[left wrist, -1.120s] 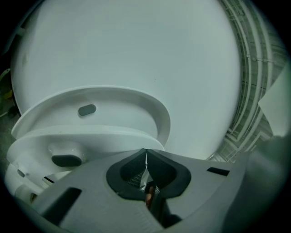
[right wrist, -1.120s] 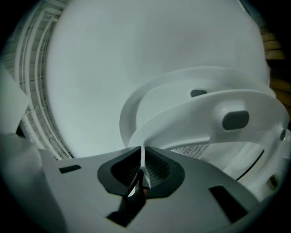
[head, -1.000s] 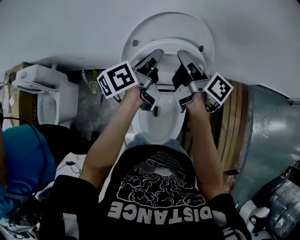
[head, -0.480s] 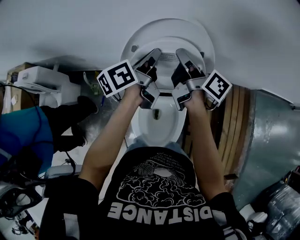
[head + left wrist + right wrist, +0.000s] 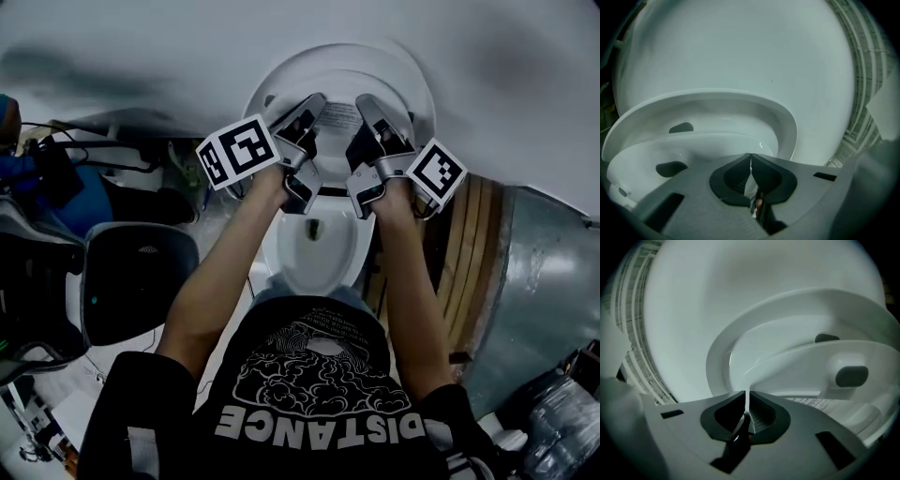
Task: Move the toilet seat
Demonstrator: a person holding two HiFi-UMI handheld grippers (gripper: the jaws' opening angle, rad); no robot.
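The white toilet seat (image 5: 339,79) stands tipped up close to the raised lid (image 5: 420,86), above the open bowl (image 5: 314,246). My left gripper (image 5: 315,101) reaches onto the seat's left side and my right gripper (image 5: 364,101) onto its right side. In the left gripper view the jaws (image 5: 750,155) are shut, their tips against the seat's pale underside (image 5: 708,101) with its dark bumpers. In the right gripper view the jaws (image 5: 747,394) are also shut, touching the seat's edge (image 5: 787,310). I see nothing clamped between either pair.
A dark chair (image 5: 131,281) stands at the left of the toilet, with a person in blue (image 5: 56,183) behind it. Wooden planks (image 5: 469,244) and a metal sheet (image 5: 548,281) stand at the right. A pale wall (image 5: 141,37) rises behind the lid.
Both grippers have edged up and away with the seat, which now stands closer to the lid. At the left the person in blue moved back and a dark chair now covers the second toilet.
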